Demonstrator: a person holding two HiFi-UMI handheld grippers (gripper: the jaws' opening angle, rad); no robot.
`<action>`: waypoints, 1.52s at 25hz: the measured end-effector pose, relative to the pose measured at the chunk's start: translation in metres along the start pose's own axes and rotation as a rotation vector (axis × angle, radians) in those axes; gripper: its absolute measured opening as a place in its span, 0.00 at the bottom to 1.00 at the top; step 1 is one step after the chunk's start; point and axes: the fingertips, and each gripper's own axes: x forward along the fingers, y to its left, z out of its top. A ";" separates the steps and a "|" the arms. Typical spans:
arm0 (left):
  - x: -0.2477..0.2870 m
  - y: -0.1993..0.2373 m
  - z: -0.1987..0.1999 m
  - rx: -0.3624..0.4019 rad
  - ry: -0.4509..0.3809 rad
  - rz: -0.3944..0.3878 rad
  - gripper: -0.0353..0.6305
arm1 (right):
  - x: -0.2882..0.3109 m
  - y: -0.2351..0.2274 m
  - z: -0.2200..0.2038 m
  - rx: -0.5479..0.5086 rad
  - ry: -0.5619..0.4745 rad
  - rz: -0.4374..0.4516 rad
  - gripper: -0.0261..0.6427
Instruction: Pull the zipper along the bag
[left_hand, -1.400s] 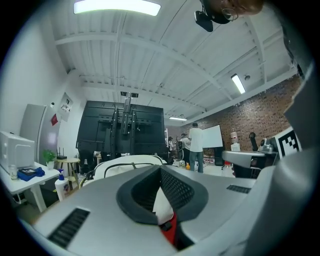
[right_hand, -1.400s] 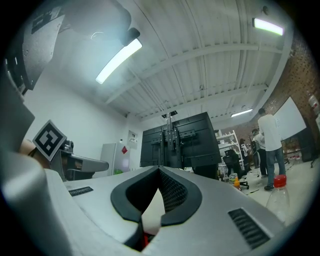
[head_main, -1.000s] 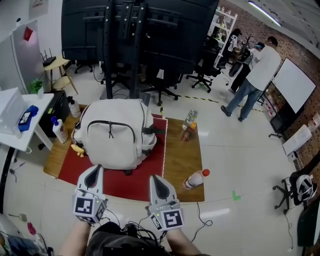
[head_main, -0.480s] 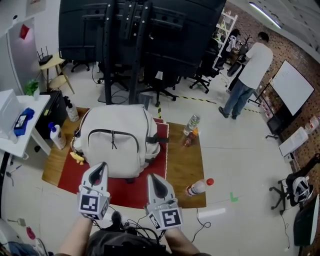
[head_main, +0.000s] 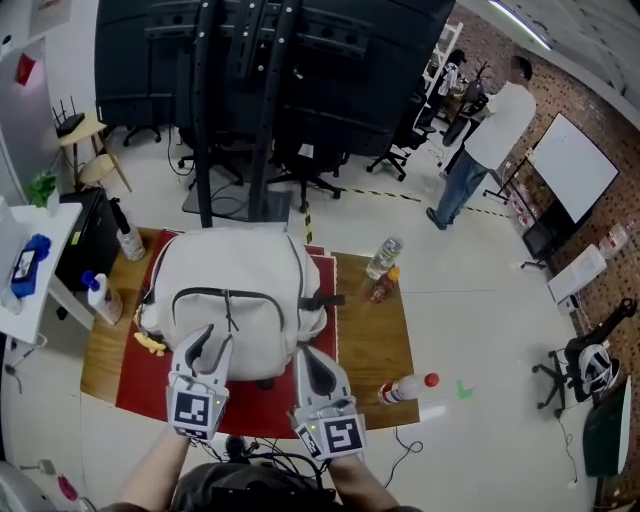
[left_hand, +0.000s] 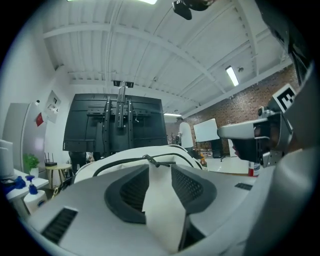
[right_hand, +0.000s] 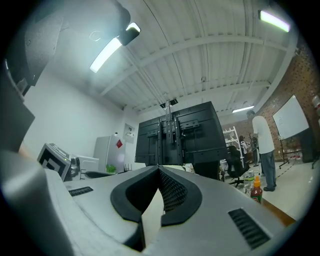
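A red mat (head_main: 140, 382) carries the white bag (head_main: 240, 285). The left gripper (head_main: 212, 342) is at the bag's near edge, its jaws opening with only air between them. Beside it the right gripper (head_main: 309, 357) has its jaws together, empty. The zipper (left_hand: 150, 159) crosses the bag's front

The wooden table (head_main: 366, 332) is carrying a red mat (head_main: 140, 378) with the bag (head_main: 240, 295) sitting on it, bottles (head_main: 383, 257) lining its right side.

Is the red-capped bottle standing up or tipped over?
Tipped over: the red-capped bottle lies on its side, cap pointing right.
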 end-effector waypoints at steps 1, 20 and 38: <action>0.007 0.001 -0.005 0.013 0.005 -0.010 0.32 | 0.005 -0.002 -0.002 0.000 0.004 -0.009 0.05; 0.057 0.013 0.015 0.021 -0.144 -0.064 0.35 | 0.047 -0.015 -0.027 -0.009 0.070 -0.084 0.05; 0.051 0.031 0.023 -0.082 -0.135 -0.072 0.12 | 0.067 -0.020 -0.032 -0.037 0.078 -0.084 0.05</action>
